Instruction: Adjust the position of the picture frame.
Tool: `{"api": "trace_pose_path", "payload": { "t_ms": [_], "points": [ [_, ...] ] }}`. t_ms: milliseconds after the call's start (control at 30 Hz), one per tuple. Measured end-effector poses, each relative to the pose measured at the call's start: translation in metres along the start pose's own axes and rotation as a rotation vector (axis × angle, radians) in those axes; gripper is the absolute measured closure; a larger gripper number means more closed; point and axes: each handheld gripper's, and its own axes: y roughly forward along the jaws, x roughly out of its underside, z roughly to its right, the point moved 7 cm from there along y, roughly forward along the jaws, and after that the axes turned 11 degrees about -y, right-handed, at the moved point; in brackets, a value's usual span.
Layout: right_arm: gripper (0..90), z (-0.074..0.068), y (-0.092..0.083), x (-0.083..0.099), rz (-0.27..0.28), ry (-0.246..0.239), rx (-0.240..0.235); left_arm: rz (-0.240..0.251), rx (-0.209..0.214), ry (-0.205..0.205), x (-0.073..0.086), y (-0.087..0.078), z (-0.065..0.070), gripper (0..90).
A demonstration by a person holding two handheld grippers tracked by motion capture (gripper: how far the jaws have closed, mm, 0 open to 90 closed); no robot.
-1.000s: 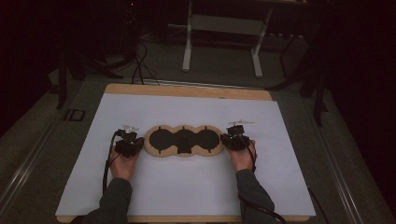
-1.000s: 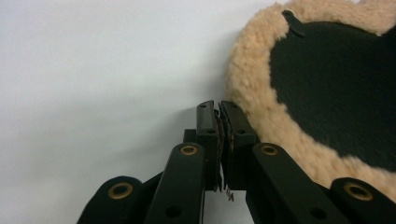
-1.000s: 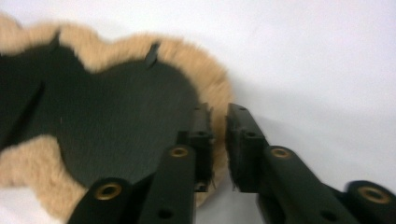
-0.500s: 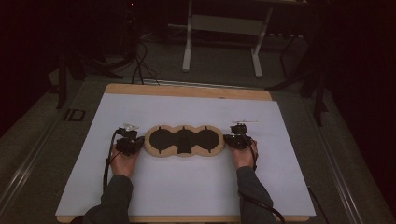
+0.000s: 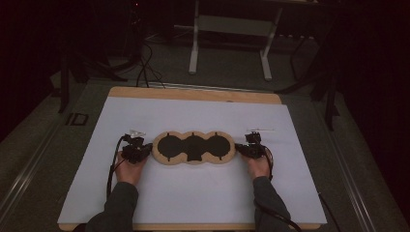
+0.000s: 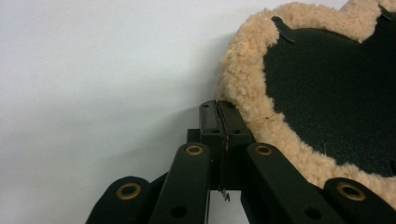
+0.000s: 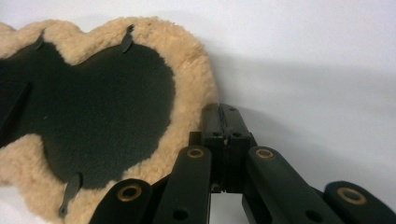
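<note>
lying flat on the white sheet [image 5: 193, 193], near the middle and a little toward the person's side: a three-lobed pad [image 5: 193, 147], tan fleece rim around black insets, long axis running left to right. sheet spread over a wooden table [image 5: 193, 93].

at the pad's left end, left gripper [image 5: 144, 152], held in the left hand [image 5: 129, 169]. jaws pressed together, seam between them shut tight in the left gripper view [image 6: 219, 112]. tips right up against the fleece rim [image 6: 243, 79], just beside it at the outer curve of the lobe; no fleece seen between the pads.

at the pad's right end, right gripper [image 5: 241, 149], held in the right hand [image 5: 258, 166]. jaws just been closing, now pressed together as well, nothing between them in the right gripper view [image 7: 223, 119]. tips beside the fleece edge [image 7: 196, 74]; touching or a hair apart, hard to say from this angle.

small black tabs [image 7: 127, 39] sticking from the black inset onto the fleece. both sleeves [image 5: 116, 208] coming in from the bottom edge, cables trailing back from each gripper. table legs of a stand [image 5: 193, 43] on the dark floor beyond the table.
</note>
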Motion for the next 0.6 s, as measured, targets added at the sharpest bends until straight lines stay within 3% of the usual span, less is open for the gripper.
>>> {"api": "trace_pose_path", "payload": {
  "t_ms": [200,333,600],
  "points": [
    [90.0,0.004,-0.01,0.01,0.01,0.0,-0.018,-0.004,0.015,0.03,0.005,-0.001,0.008,90.0],
    [90.0,0.003,-0.015,0.015,0.021,-0.007,-0.029,0.009,0.043,0.021,0.009,-0.003,0.008,90.0],
    [90.0,0.002,-0.019,0.017,0.018,-0.026,-0.012,-0.005,0.055,0.036,0.012,-0.006,0.01,90.0]
  ]
}}
